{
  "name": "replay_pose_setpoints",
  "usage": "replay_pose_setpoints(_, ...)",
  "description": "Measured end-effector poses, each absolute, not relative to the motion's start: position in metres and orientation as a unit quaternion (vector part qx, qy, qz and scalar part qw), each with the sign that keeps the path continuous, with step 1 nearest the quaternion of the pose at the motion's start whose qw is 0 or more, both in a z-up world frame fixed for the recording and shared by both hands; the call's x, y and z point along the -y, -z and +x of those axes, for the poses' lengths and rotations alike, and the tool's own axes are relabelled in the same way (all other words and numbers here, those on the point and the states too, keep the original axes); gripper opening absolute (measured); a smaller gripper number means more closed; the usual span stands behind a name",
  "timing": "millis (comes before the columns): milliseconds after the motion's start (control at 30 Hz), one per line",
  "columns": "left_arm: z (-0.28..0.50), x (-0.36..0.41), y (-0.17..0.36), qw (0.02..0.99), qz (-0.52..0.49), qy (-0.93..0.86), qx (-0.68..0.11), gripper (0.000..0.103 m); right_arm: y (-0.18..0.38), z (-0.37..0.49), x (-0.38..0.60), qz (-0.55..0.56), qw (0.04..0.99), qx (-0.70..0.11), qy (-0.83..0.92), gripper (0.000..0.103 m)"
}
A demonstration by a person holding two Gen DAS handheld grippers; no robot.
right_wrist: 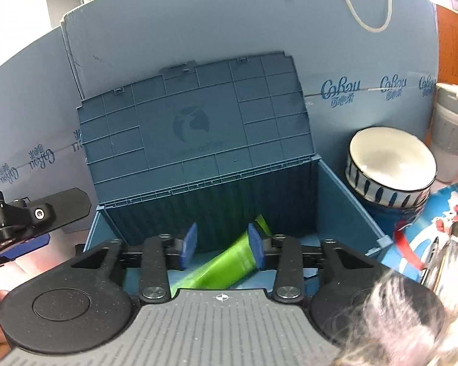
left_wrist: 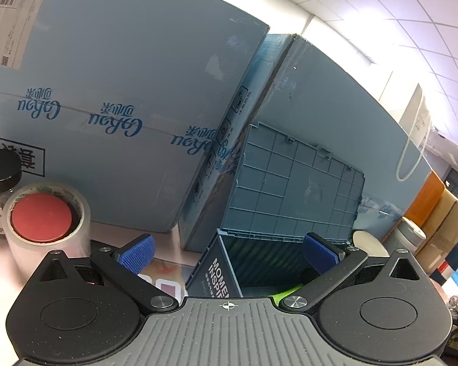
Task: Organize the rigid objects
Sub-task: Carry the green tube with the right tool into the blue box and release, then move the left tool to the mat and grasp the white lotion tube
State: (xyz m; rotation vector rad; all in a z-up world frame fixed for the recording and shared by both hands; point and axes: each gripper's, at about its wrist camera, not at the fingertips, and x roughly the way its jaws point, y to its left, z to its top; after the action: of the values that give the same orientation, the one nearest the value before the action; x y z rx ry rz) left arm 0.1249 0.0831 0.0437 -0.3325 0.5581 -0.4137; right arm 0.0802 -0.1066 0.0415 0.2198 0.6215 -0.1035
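A blue plastic storage box (right_wrist: 345, 201) stands open with its ribbed lid (right_wrist: 198, 128) leaning back against the cardboard cartons. A green tube (right_wrist: 226, 265) lies tilted inside the box, blurred. My right gripper (right_wrist: 223, 245) is open just above the box; the tube sits beside its right finger, not clamped. My left gripper (left_wrist: 227, 251) is open and empty at the box's left side; the box (left_wrist: 210, 271) and its lid (left_wrist: 293, 189) fill the view ahead. The left gripper also shows in the right wrist view (right_wrist: 33, 213).
Large blue cartons (left_wrist: 113, 97) stand behind the box. A clear tape roll (left_wrist: 49, 228) holding a red-capped item and a black-lidded jar (left_wrist: 0, 183) stand at left. A patterned bowl (right_wrist: 387, 167) and a grey cup (right_wrist: 452, 131) stand right of the box.
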Motion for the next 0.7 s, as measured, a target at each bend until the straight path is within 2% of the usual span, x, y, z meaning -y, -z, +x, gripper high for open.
replay_pose_setpoints(67, 0.125, -0.082, -0.044, 0.926, -0.162, 0.203, -0.274, 0.103, -0.044, 0.076, 0.107, 0.105, 0.947, -0.299, 0.053, 0.053)
replay_pose_setpoints(100, 0.124, -0.082, -0.044, 0.926, -0.163, 0.205, -0.274, 0.103, -0.046, 0.074, 0.107, 0.105, 0.949, -0.294, 0.054, 0.056)
replay_pose_setpoints(233, 0.121, -0.082, -0.047, 0.926, -0.164, 0.21, -0.267, 0.103, -0.055, 0.061, 0.109, 0.108, 0.955, -0.269, 0.059, 0.087)
replay_pose_setpoints(367, 0.115, -0.081, -0.052, 0.924, -0.168, 0.238, -0.247, 0.103, -0.066, 0.047, 0.117, 0.112, 0.962, -0.241, 0.068, 0.102)
replay_pose_setpoints(700, 0.077, -0.064, -0.07, 0.945, -0.121, 0.273, -0.133, 0.103, -0.086, -0.01, 0.151, 0.146, 0.97, -0.168, 0.1, 0.103)
